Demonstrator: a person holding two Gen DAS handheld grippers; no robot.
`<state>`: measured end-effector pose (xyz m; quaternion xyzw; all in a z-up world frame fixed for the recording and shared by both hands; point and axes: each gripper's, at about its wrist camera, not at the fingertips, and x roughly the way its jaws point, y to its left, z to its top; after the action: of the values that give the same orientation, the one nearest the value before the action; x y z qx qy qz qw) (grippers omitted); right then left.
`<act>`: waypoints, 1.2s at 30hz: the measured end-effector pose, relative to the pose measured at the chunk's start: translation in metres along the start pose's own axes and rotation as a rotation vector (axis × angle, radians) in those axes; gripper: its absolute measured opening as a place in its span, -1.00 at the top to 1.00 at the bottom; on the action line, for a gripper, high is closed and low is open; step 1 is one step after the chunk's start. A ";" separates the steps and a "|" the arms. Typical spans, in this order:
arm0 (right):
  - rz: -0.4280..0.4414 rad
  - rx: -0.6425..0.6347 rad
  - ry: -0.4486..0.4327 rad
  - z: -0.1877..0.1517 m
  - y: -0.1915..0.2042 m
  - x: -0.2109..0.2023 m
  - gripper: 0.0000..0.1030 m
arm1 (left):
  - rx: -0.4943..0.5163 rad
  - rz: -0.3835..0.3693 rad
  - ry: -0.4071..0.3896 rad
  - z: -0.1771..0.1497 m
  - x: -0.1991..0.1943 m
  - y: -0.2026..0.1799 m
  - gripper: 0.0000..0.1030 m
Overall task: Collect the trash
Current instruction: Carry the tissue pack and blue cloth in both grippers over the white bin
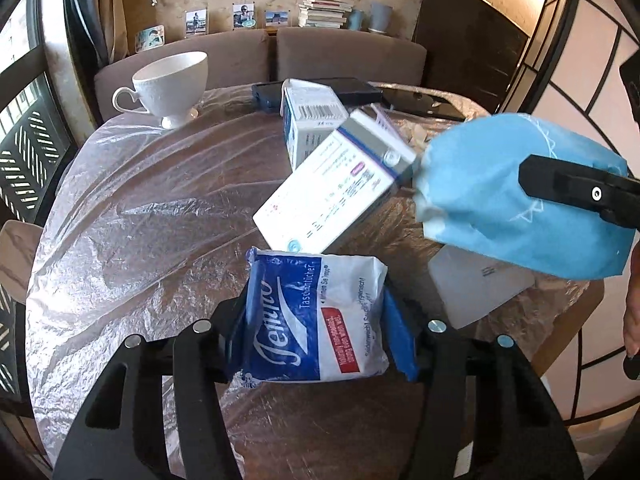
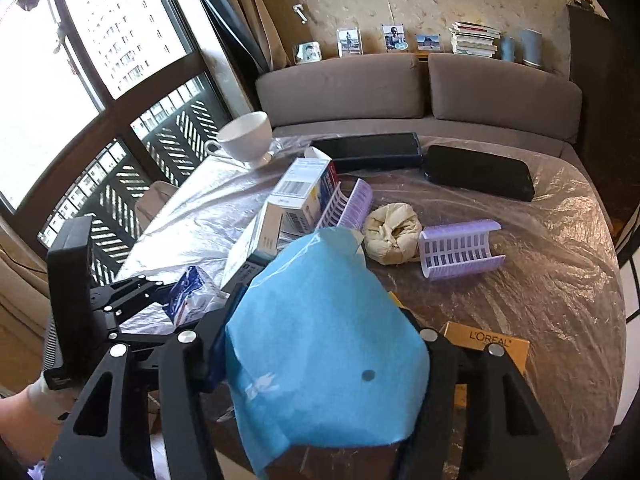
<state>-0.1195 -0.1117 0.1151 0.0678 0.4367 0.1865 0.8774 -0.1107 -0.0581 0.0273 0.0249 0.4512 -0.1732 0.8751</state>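
Observation:
My left gripper (image 1: 316, 328) is shut on a blue and white Tempo tissue pack (image 1: 316, 316) and holds it above the near side of the table; the pack also shows in the right wrist view (image 2: 190, 296). My right gripper (image 2: 320, 344) is shut on a light blue paper bag (image 2: 324, 352), which also shows at the right of the left wrist view (image 1: 516, 196). Two white medicine boxes (image 1: 332, 192) (image 1: 308, 120) lie mid-table. A crumpled beige paper wad (image 2: 392, 232) and two purple plastic curler shells (image 2: 460, 250) lie beyond the bag.
The round table (image 1: 140, 200) is covered in clear plastic film. A white teacup (image 1: 172, 84) stands at the far left. Two black flat cases (image 2: 478, 176) lie at the back. A gold L'Oreal box (image 2: 486, 346) lies at the near right. A grey sofa (image 2: 420, 88) stands behind.

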 end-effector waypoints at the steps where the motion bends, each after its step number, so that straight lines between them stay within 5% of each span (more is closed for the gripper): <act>1: 0.003 0.003 -0.001 0.000 -0.001 -0.002 -0.14 | -0.004 -0.001 -0.004 0.000 -0.002 -0.001 -0.13; 19: 0.082 0.099 -0.025 -0.026 -0.020 -0.049 -0.03 | -0.016 -0.032 -0.029 -0.008 -0.029 -0.019 -0.13; 36: 0.132 0.012 0.044 -0.069 -0.004 -0.094 -0.01 | 0.025 -0.103 -0.026 -0.030 -0.064 -0.052 -0.13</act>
<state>-0.2251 -0.1543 0.1416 0.0977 0.4515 0.2429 0.8530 -0.1851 -0.0834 0.0661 0.0103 0.4381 -0.2241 0.8705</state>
